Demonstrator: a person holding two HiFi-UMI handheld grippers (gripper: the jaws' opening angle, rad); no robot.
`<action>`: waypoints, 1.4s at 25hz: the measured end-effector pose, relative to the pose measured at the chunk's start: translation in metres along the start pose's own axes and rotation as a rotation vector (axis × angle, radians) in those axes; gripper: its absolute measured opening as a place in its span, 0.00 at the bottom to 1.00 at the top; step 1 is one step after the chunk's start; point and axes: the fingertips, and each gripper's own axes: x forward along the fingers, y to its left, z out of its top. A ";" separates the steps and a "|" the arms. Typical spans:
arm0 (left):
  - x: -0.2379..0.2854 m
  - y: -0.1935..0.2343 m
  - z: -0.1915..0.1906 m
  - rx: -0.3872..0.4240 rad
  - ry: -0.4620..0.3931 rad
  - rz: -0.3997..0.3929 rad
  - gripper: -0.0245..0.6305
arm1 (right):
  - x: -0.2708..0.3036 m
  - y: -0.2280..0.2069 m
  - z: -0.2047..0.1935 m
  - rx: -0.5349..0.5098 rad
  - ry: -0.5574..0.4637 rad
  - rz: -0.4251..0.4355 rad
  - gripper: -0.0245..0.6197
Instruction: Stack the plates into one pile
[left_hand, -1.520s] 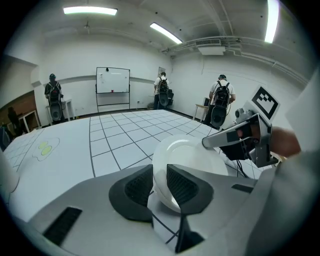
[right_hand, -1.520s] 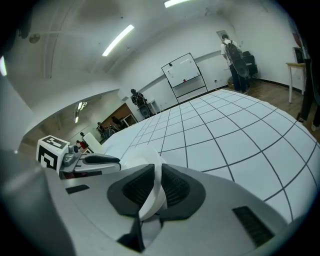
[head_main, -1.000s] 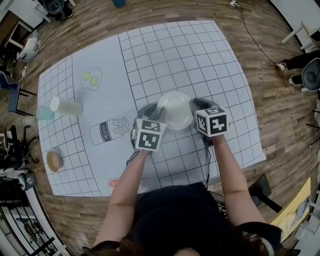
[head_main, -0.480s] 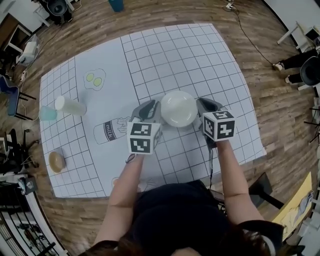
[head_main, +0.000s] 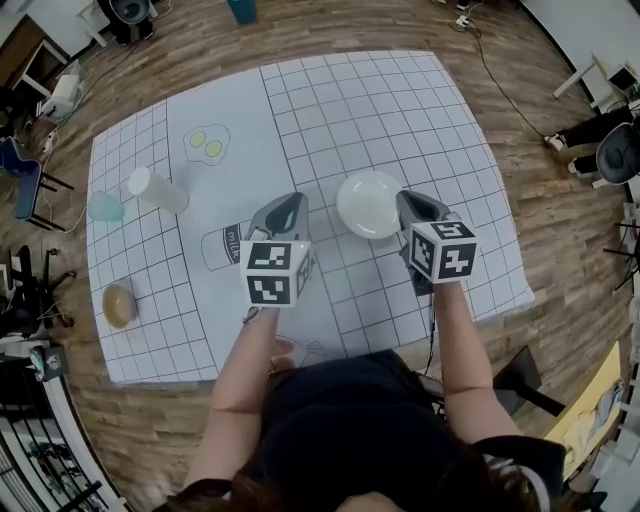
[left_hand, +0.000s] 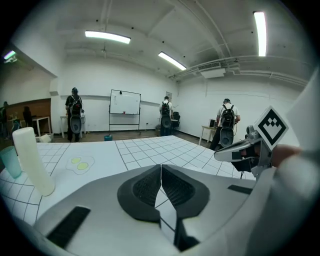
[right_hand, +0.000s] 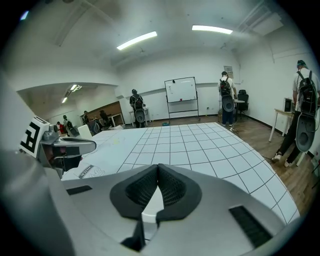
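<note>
A round white plate (head_main: 368, 204) lies on the gridded mat (head_main: 400, 110); from above I cannot tell whether it is one plate or a pile. My left gripper (head_main: 289, 202) hangs to its left and my right gripper (head_main: 406, 199) just off its right rim, both above the mat and apart from the plate. Both sets of jaws have just been closing and now meet with nothing between them. The pads touch in the left gripper view (left_hand: 160, 167) and in the right gripper view (right_hand: 158, 167). A bit of white plate (right_hand: 150, 202) shows under the right jaws.
A pale tumbler (head_main: 158, 190) and a teal cup (head_main: 105, 207) stand at the mat's left, with a brown bun (head_main: 119, 305) nearer me. Printed eggs (head_main: 208, 143) and a milk carton picture (head_main: 222, 246) mark the mat. People with backpacks (left_hand: 227, 117) stand across the room.
Both grippers have lifted away from the plate's sides and their jaws have closed. The plate stays flat on the mat. The head camera has shifted a little.
</note>
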 end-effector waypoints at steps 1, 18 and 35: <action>-0.005 0.004 0.000 -0.001 -0.002 0.008 0.08 | -0.001 0.005 0.002 -0.008 -0.005 -0.001 0.06; -0.073 0.054 -0.006 -0.040 -0.039 0.130 0.08 | -0.014 0.084 0.022 -0.058 -0.082 0.068 0.06; -0.097 0.085 -0.009 -0.099 -0.056 0.214 0.08 | 0.002 0.119 0.034 -0.054 -0.103 0.160 0.06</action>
